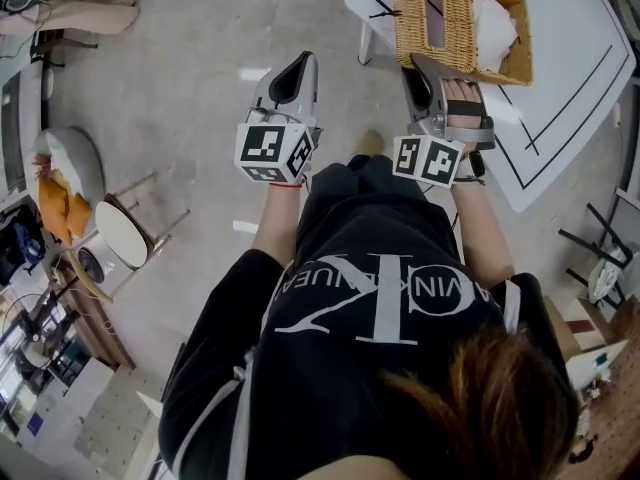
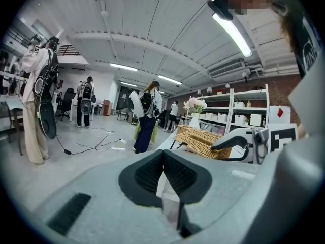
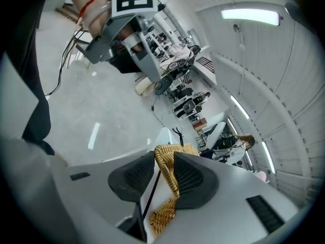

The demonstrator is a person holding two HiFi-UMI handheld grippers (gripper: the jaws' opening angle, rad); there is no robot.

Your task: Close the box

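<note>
A wicker box [image 1: 512, 60] stands on the white table [image 1: 565, 98] at the top right, with white paper [image 1: 492, 23] inside. Its slotted lid [image 1: 432, 13] lies open on the left side. My right gripper [image 1: 418, 63] reaches the lid's near edge. In the right gripper view the wicker rim [image 3: 170, 179] runs between the pads, and the right gripper [image 3: 163, 159] is shut on it. My left gripper [image 1: 297, 63] hangs over the floor left of the table, apart from the box. Its jaws [image 2: 163, 154] meet at the tips with nothing between them. The left gripper view shows the box [image 2: 203, 139] at the right.
The table's near corner and its legs [image 1: 365, 43] are just beyond my hands. A round stool [image 1: 120, 233] and clutter stand at the left. Several people [image 2: 147, 116] stand across the room, with cables on the floor and shelves [image 2: 244, 111] behind the table.
</note>
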